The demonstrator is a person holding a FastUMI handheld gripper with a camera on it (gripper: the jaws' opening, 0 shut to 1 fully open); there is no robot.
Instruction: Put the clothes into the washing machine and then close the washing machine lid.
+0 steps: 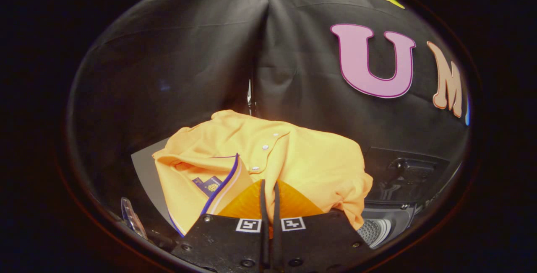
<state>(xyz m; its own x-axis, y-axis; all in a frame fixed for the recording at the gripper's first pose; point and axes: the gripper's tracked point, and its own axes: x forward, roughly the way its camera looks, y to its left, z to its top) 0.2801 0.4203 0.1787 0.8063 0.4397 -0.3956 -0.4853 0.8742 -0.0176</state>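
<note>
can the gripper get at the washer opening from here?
Probably yes. The gripper is shut on the shirt, which hangs in front, but the washer lies just beyond and to the side with nothing between.

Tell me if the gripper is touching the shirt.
Touching. Gripper view: the gripper has both fingers nearly closed on a fold of the shirt.

You've got a bright orange polo shirt point(293, 159) there, with white buttons down the placket and a collar edged in blue and white stripes. Its neck label is dark blue with a small gold mark. It's lying on a flat grey panel point(144, 168). Off to the side there's the washing machine point(390, 218), dark grey with a silvery perforated drum.
</note>
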